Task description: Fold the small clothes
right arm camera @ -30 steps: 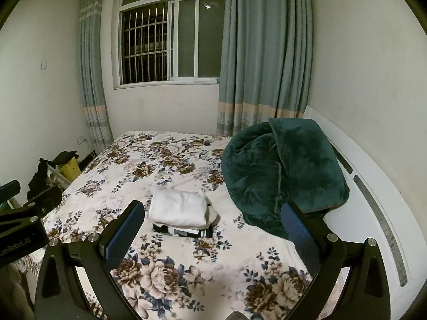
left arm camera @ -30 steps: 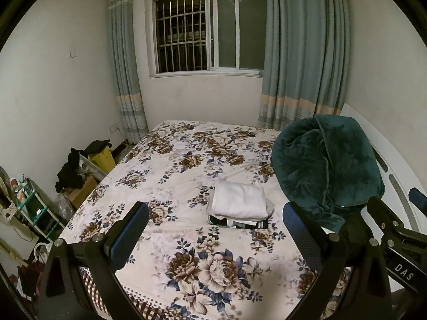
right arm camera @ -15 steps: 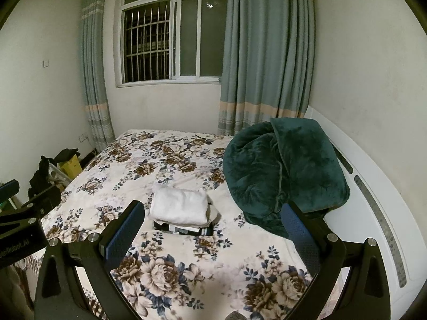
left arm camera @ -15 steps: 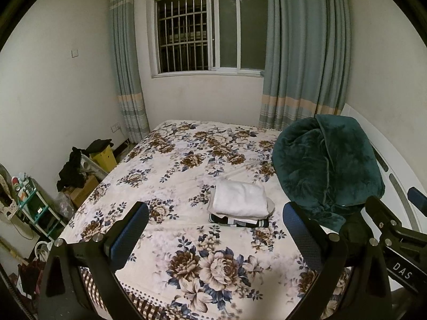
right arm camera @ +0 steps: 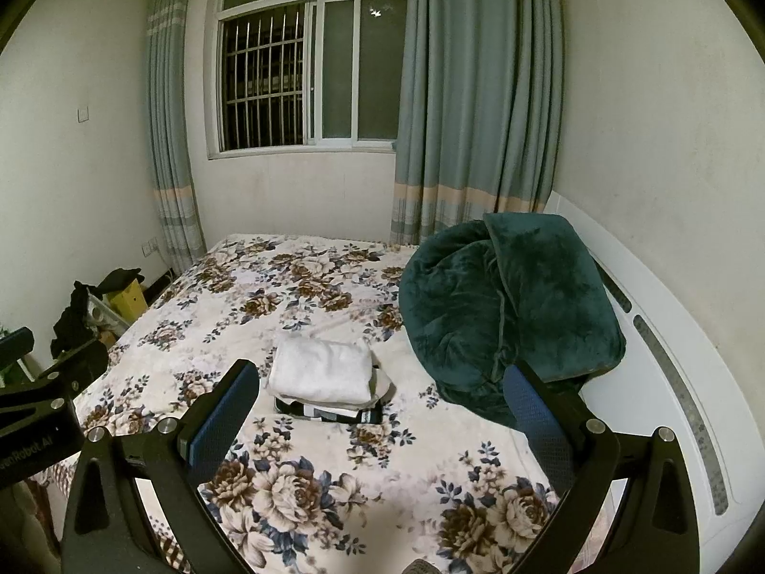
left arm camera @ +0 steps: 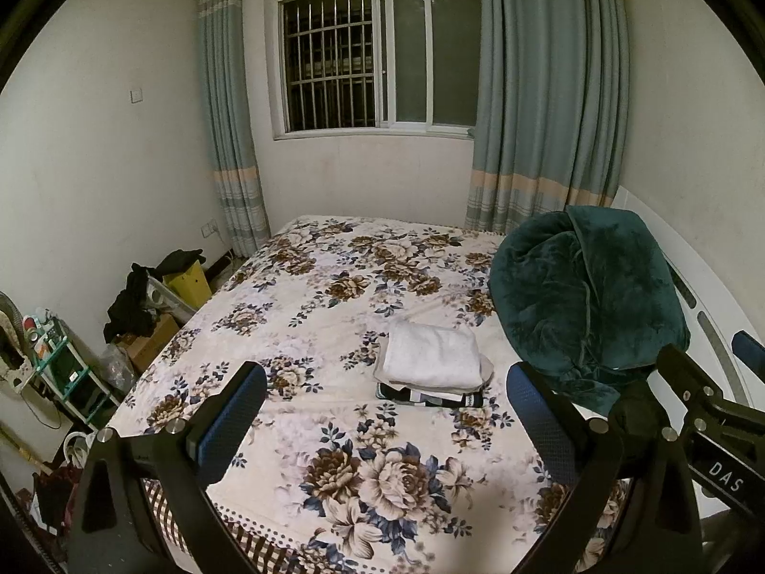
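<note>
One stack of folded clothes [left arm camera: 432, 366], one green blanket [left arm camera: 588, 287], two curtains [left arm camera: 545, 95].

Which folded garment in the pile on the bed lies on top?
The plain white garment lies on top of the pile; under it sit a beige piece and, lowest, a dark patterned one with black and white markings.

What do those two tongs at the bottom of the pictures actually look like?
Both the left tongs and the right tongs are black, angular frames with silver bolts, each ending in two fingers faced with textured blue pads. One frame bears white letters "DAS", the other "Robot.AI". No cables or sleeves show.
</note>
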